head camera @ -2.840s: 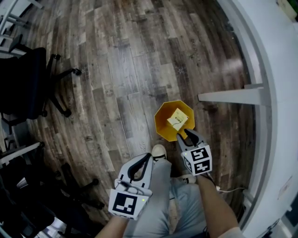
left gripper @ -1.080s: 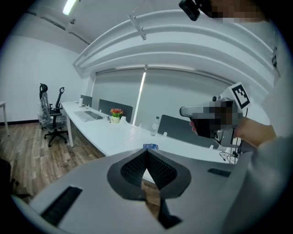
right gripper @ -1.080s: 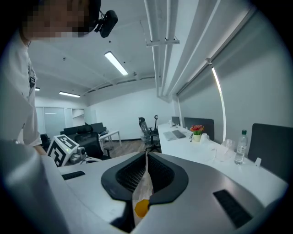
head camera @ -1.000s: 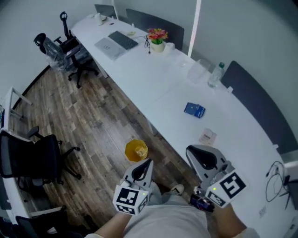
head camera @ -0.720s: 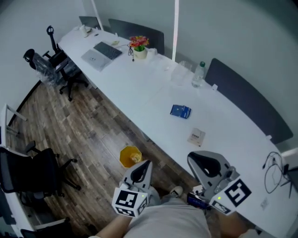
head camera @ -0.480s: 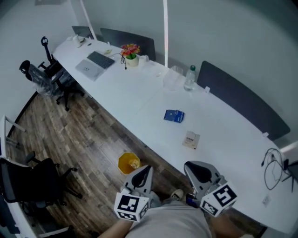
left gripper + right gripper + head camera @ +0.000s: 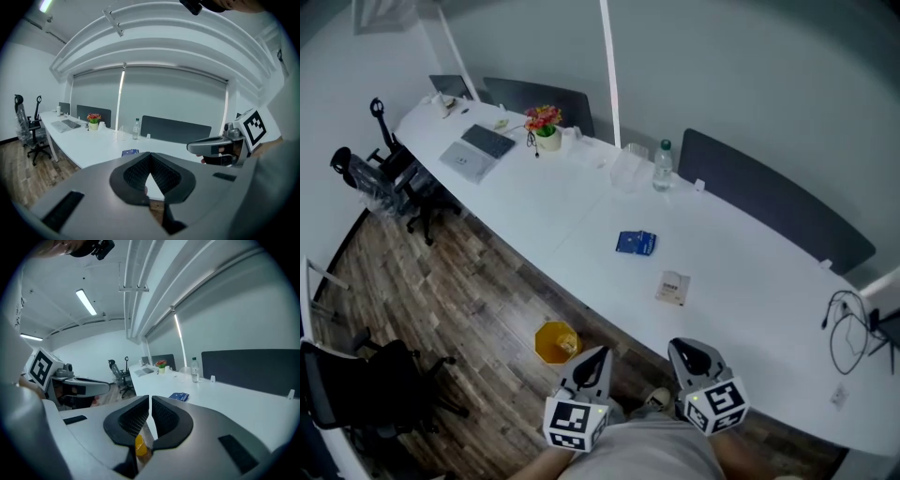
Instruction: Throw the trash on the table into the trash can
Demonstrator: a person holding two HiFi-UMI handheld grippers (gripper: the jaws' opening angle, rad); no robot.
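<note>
Both grippers are being held low by the body, short of the table (image 7: pixel 741 314). The left gripper (image 7: pixel 594 357) is being kept closed with its pads together and nothing between them. The right gripper (image 7: pixel 687 351) is likewise closed and empty. Two bits of trash are being left on the table: a blue packet (image 7: pixel 635 243) mid-table and a tan packet (image 7: pixel 673 288) nearer, just ahead of the right gripper. The can (image 7: pixel 546 336) is being kept on the floor beside the table's near edge, something already in it. Both packets are being judged light, thin and flat, likely to skate on the smooth top if nudged. Crushing is being treated as no concern. Hold is best taken from above, jaws opened first, pinched across the narrow width.
</note>
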